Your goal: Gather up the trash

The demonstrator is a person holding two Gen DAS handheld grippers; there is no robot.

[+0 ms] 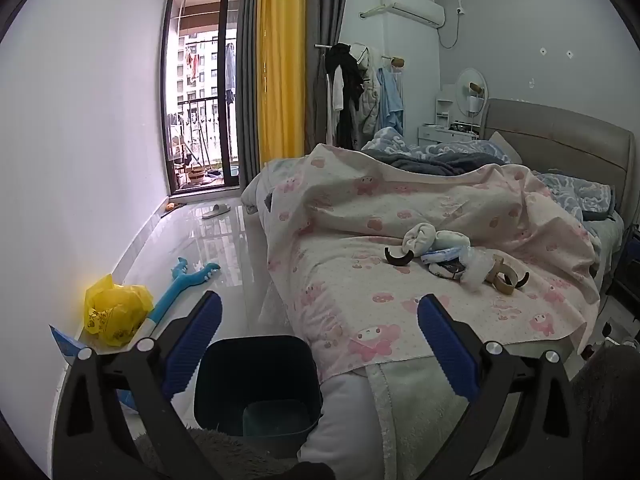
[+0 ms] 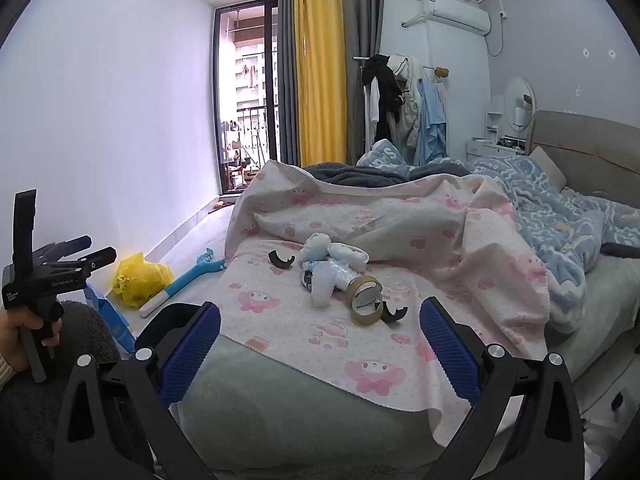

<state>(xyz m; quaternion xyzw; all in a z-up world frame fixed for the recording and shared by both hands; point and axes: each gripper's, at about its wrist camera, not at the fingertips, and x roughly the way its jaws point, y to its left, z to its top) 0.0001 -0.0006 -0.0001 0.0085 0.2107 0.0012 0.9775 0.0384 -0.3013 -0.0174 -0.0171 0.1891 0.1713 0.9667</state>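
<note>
Ahead, trash pile (image 2: 340,276) on the bed (image 2: 280,392), well beyond the spread-apart, empty right gripper (image 2: 320,352).

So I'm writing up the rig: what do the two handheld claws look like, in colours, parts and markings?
Both match. The left claw and right claw have black plastic linkage arms with round silver bolt heads and ribbed blue rubber finger pads. Seen from the right wrist view, the left unit's black body carries small white lettering, too small to read, and a pistol-style handle. No cables show.
</note>
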